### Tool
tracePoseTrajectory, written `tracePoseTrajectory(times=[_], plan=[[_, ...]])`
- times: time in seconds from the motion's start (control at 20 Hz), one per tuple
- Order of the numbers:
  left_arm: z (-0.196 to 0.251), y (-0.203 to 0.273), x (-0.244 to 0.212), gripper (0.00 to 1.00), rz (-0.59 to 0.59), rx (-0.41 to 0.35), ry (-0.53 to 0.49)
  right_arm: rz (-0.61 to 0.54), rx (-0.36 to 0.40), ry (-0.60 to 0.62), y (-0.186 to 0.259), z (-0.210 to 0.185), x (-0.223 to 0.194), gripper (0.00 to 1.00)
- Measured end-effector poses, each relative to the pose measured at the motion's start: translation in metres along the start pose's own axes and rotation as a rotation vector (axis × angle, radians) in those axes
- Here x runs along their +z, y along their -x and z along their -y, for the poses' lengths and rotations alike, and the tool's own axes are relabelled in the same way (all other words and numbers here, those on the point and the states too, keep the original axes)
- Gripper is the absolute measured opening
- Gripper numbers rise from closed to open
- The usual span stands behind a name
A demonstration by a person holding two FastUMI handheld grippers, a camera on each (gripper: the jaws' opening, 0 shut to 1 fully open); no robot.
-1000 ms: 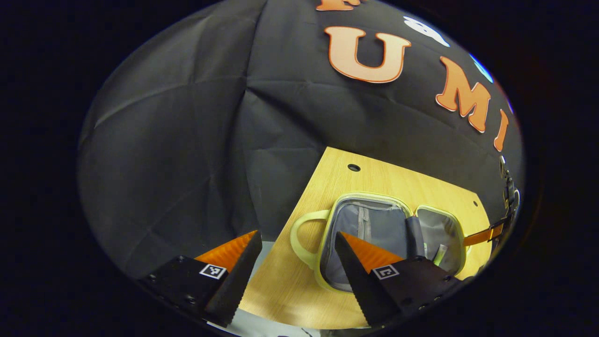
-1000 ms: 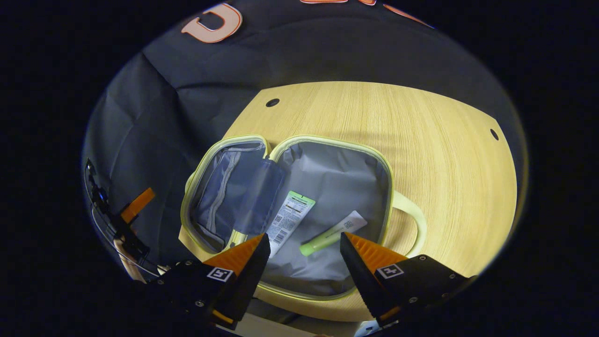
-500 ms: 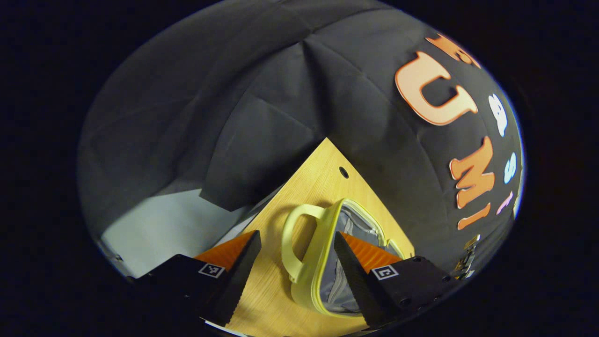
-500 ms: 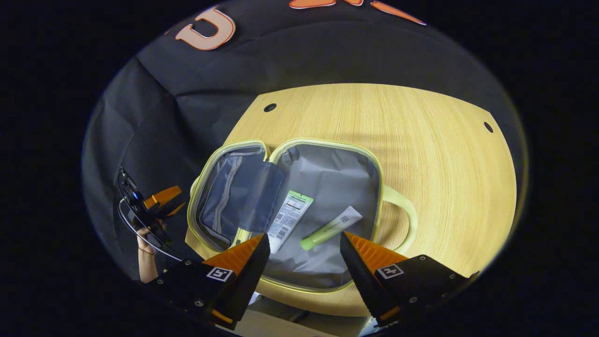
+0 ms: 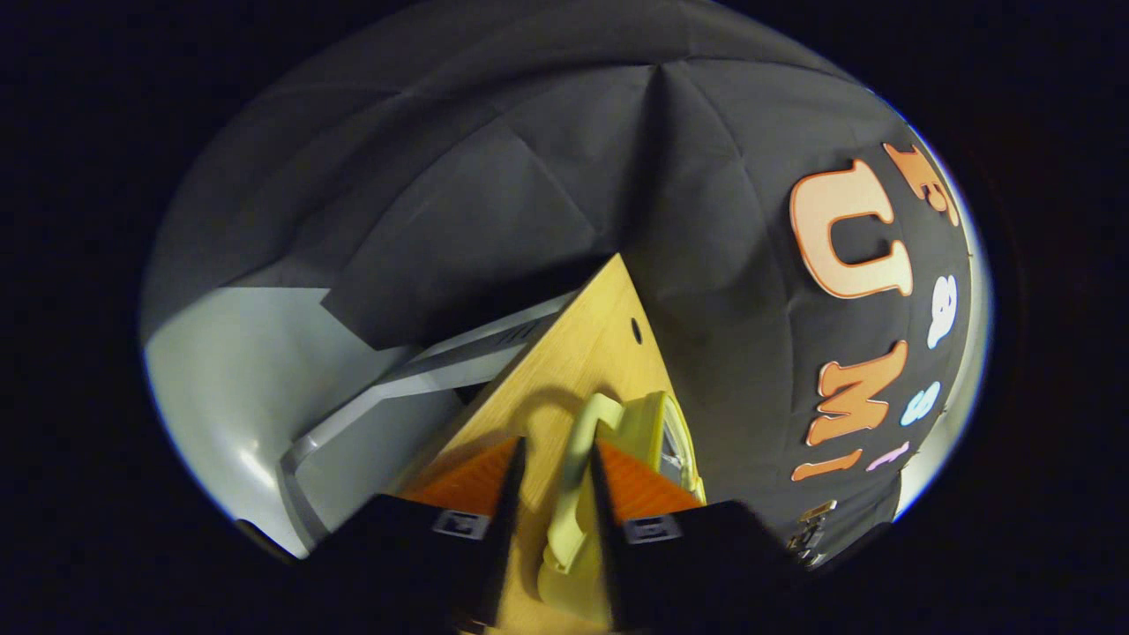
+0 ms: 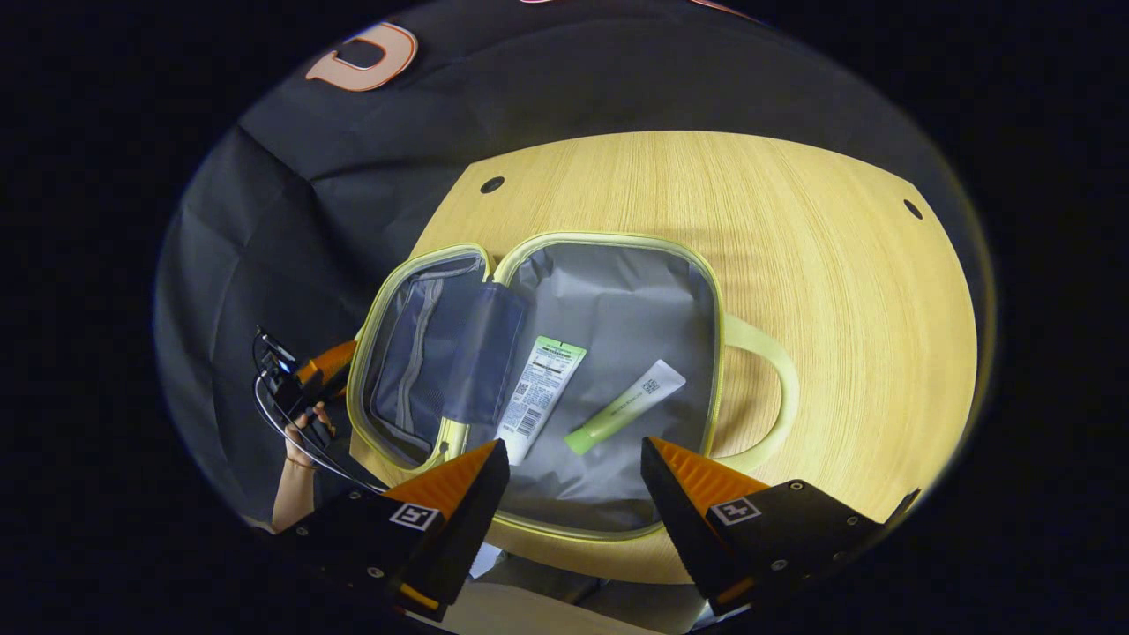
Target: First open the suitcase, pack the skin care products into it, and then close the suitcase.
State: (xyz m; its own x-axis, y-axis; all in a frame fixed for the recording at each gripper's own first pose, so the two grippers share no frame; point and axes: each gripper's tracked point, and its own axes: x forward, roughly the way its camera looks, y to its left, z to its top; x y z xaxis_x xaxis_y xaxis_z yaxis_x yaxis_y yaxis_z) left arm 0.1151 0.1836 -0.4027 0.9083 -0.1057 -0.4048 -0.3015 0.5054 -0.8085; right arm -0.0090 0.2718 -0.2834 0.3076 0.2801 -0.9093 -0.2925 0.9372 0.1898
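On the wooden table (image 6: 838,291), suitcase (image 6: 617,300) lies open, two tubes (image 6: 626,407) inside. Left gripper (image 5: 551,459) is set narrowly astride its left-half handle (image 5: 578,476), lengthwise between fingers; contact cannot be told. Right gripper (image 6: 573,463) is held spread above.

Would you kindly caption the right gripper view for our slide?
Open right gripper hovers above the open suitcase holding two skincare tubes.

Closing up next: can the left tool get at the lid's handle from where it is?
Probably yes: the handle already sits between the left tool's narrowed fingers, nothing in between; contact unclear.
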Motion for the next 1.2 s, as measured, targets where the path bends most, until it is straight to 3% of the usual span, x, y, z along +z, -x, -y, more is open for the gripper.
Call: tracePoseTrajectory(times=[0.1, 0.15, 0.2, 0.5, 0.75, 1.05, 1.2], plan=[[0.008, -0.003, -0.007, 0.17, -0.024, -0.018, 0.014, 0.002, 0.000, -0.012, 0.002, 0.000, 0.001, 0.96], [0.010, -0.005, -0.001, 0.16, -0.027, 0.005, 0.016, 0.005, 0.001, -0.018, 0.002, 0.001, 0.002, 0.96], [0.014, -0.009, -0.007, 0.08, -0.022, 0.019, -0.006, 0.010, 0.005, -0.024, 0.002, 0.001, 0.003, 0.96], [0.069, 0.021, 0.003, 0.05, -0.030, 0.166, -0.318, 0.049, 0.042, -0.049, 0.011, -0.002, 0.007, 0.96], [0.169, 0.055, 0.004, 0.05, -0.017, 0.179, -0.490, 0.111, 0.087, -0.046, 0.030, 0.001, 0.014, 0.95], [0.282, 0.062, -0.046, 0.05, -0.017, 0.235, -0.798, 0.211, 0.128, -0.038, 0.069, 0.039, 0.020, 0.96], [0.333, 0.058, -0.089, 0.05, -0.016, 0.228, -0.917, 0.254, 0.144, -0.044, 0.092, 0.071, 0.022, 0.96]])
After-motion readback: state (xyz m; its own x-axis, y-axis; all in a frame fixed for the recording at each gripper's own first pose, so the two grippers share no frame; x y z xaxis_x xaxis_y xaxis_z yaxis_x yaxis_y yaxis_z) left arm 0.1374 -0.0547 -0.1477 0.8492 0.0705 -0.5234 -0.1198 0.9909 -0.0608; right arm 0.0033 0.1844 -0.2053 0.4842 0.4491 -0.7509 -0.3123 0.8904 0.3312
